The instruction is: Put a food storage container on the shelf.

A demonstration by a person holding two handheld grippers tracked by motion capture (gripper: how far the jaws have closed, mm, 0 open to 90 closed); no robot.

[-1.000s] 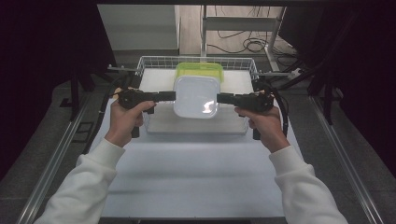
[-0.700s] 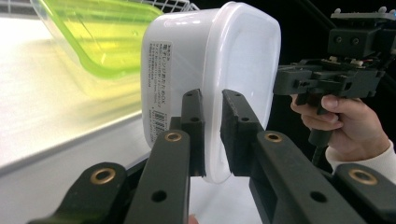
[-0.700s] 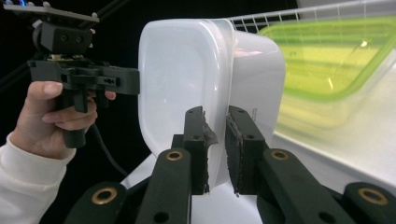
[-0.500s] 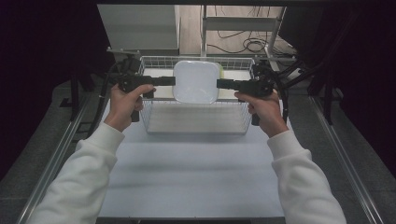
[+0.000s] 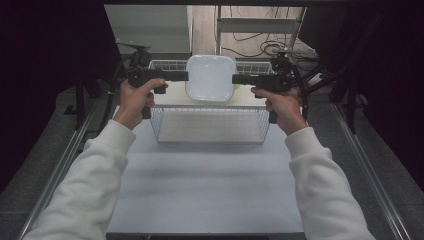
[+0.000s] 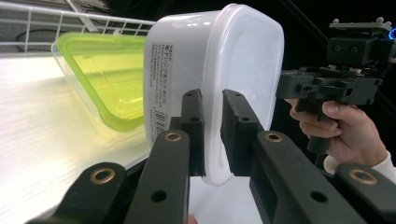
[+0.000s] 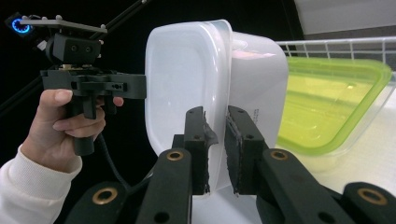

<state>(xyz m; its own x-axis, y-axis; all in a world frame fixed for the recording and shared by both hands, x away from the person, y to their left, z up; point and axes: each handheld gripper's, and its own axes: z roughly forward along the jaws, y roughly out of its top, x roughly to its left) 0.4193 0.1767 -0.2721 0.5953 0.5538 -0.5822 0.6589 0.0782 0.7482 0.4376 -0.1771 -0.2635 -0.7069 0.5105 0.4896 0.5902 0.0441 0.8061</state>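
Note:
A white plastic container (image 5: 210, 77) hangs tipped on its side above the wire basket (image 5: 210, 125), with its lid toward me. My left gripper (image 5: 184, 76) is shut on its left rim and my right gripper (image 5: 236, 79) is shut on its right rim. In the left gripper view the jaws (image 6: 212, 93) pinch the lid's edge of the white container (image 6: 233, 51). The right gripper view shows the same pinch (image 7: 215, 112) on the opposite edge of the container (image 7: 187, 70). Behind it, a clear container with a green lid (image 6: 107, 70) (image 7: 327, 102) leans in the basket.
The basket stands at the far end of the white table (image 5: 210, 190). Metal rails (image 5: 65, 165) run along both table sides. Cables and a shelf frame (image 5: 260, 25) lie beyond the basket. Dark curtains close in left and right.
Both hands have carried the white container up and away from me, from over the basket's middle toward its far end. Both grips are unchanged.

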